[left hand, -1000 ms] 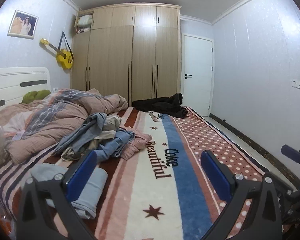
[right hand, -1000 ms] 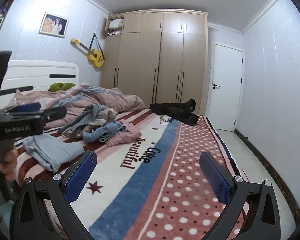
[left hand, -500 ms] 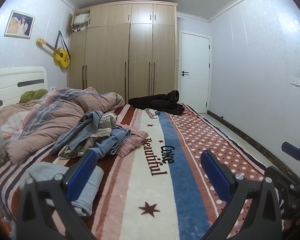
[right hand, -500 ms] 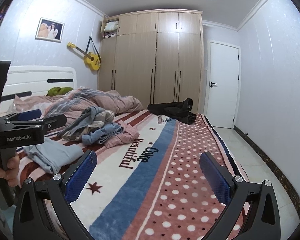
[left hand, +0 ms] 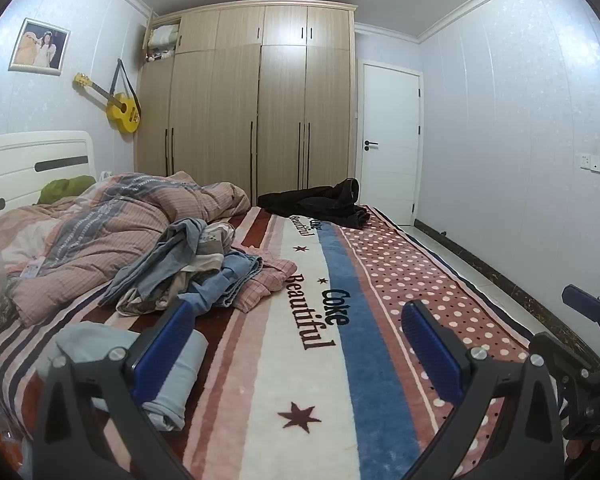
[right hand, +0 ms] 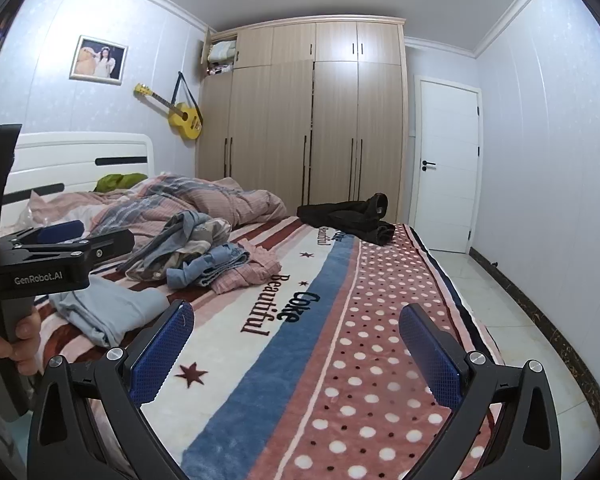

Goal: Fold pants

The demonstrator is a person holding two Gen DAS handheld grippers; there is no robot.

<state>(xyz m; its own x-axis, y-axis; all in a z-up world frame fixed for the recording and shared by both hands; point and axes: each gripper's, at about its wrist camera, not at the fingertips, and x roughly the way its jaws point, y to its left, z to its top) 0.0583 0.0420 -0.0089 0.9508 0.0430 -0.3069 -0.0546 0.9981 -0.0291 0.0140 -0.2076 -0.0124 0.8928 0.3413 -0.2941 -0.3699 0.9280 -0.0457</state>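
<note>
A: Pants [left hand: 204, 276] lie tangled in the clothes pile [right hand: 204, 256] beyond both tongs, left tongs [left hand: 296, 344] and right tongs [right hand: 296, 344] spread apart, empty.
B: Grabbing blindly might lift several garments together.

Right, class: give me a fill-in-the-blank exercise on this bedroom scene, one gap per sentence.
1. Both the left gripper and right gripper are ____ and hold nothing.
2. The guitar on the wall is ____.
3. The folded blue garment lies on the ____.
4. The black clothes lie at the bed's far end, near the white ____.

Missing words: open; yellow; bed; door
</note>
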